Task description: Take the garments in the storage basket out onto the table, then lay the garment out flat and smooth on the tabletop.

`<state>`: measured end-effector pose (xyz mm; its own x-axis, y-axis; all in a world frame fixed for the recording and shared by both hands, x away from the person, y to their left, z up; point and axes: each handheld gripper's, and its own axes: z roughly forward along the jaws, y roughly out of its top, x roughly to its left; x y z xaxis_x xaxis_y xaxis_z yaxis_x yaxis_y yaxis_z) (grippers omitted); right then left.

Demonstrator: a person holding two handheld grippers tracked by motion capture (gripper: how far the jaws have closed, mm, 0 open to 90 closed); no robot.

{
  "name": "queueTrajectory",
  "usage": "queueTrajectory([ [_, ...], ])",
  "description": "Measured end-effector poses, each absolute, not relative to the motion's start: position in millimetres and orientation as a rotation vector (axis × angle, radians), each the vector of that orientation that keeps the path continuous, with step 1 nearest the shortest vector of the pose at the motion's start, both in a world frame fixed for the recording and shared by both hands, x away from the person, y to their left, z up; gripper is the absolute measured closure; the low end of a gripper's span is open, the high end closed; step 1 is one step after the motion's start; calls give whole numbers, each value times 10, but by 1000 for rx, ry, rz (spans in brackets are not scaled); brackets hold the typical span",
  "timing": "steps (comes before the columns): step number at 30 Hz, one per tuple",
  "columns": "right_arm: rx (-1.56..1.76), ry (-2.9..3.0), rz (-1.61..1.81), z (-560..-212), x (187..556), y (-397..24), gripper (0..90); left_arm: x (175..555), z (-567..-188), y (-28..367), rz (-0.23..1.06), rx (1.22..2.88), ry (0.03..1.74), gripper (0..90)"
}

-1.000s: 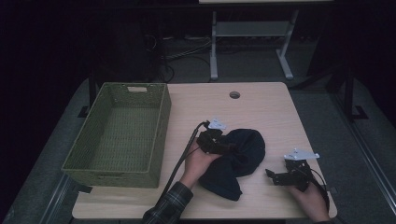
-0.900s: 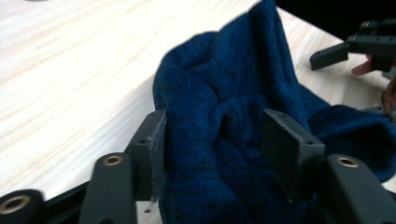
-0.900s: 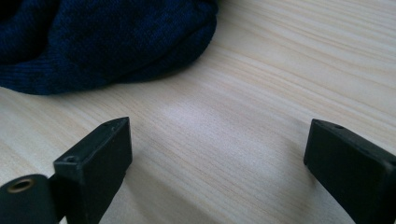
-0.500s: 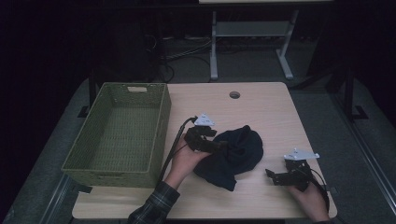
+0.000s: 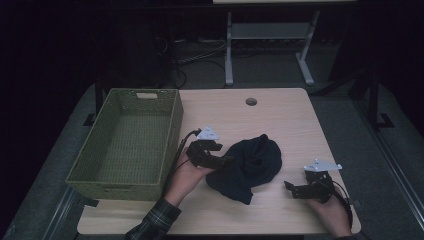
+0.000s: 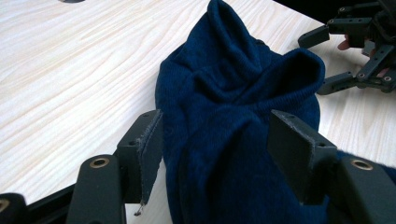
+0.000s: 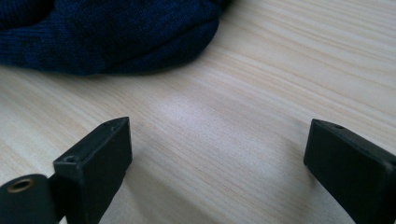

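A dark blue knitted cloth (image 5: 252, 162) lies crumpled on the wooden table, right of centre. My left gripper (image 5: 222, 161) is at its left edge, pointing right. Its jaws have just been opening. In the left gripper view the cloth (image 6: 233, 93) bulges up between the spread jaws of the left gripper (image 6: 215, 130), whose pads do not squeeze it. My right gripper (image 5: 295, 189) rests near the front right corner. The right gripper (image 7: 217, 140) stands open over bare wood, with the cloth (image 7: 107, 32) just beyond its tips.
A green woven basket (image 5: 170, 145) stands on the left part of the table with nothing in it, close to my left hand. A round cable hole (image 5: 251, 101) sits near the far edge. Beyond the table are a metal stand and cables.
My left gripper has drawn back to the left, toward the basket, with its jaws wider apart. The cloth has shifted a little and changed shape. The right gripper has kept still.
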<state>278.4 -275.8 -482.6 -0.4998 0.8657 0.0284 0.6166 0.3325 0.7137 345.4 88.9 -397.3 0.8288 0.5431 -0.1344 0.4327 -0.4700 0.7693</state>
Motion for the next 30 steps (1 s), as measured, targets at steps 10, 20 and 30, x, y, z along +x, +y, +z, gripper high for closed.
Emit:
queueTrajectory([
  [10,1319,2264,947,-4808,2767,-2755,78,3350,-4015,968,175,2142,714,364],
  [20,1289,2271,1040,-4642,2745,-2673,80,3326,-4114,987,176,2173,729,379],
  [30,1243,2296,1161,-4500,2812,-2462,142,3317,-4153,991,174,2184,733,413],
])
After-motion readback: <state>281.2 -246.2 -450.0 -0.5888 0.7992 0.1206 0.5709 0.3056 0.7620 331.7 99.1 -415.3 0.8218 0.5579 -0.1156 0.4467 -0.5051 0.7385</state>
